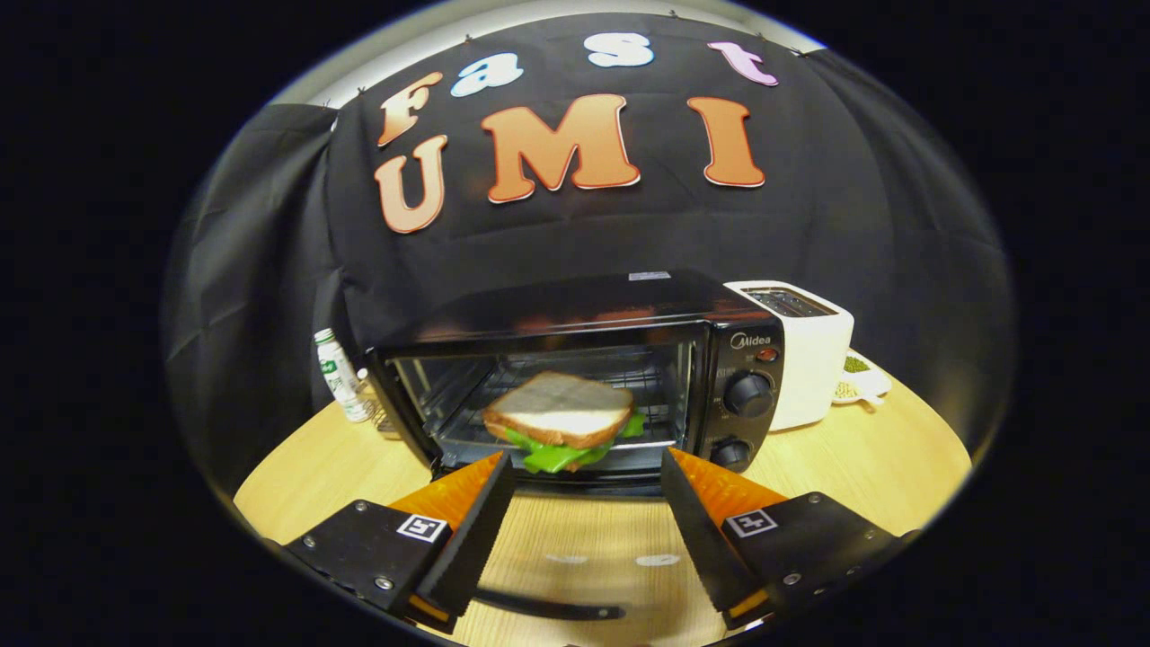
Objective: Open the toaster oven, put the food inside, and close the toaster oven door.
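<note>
The toaster oven (pixel 575 377) stood on the wooden counter (pixel 862 467) with its door (pixel 557 575) dropped flat towards the tongs (pixel 588 467), the glass lying under the fingers and the handle showing as a dark bar below them. The sandwich (pixel 559 420), bread over green leaves, looked blurred at the mouth of the oven, just ahead of the fingertips and between their lines; whether it rested on the rack or was still short of it could not be told. The tongs stood wide open and had hold of nothing.

The step in hand appeared to be seating the food. To do it well, the sandwich wanted to lie fully on the rack, behind the door's hinge line, before the tongs drew straight back; then the door should be lifted by its handle from below.

A white toaster (pixel 800 355) stood touching or just beside the oven's right side, with a small dish (pixel 858 382) beyond it. A small bottle (pixel 337 373) stood at the oven's left. None of these seemed to block the door's swing.
</note>
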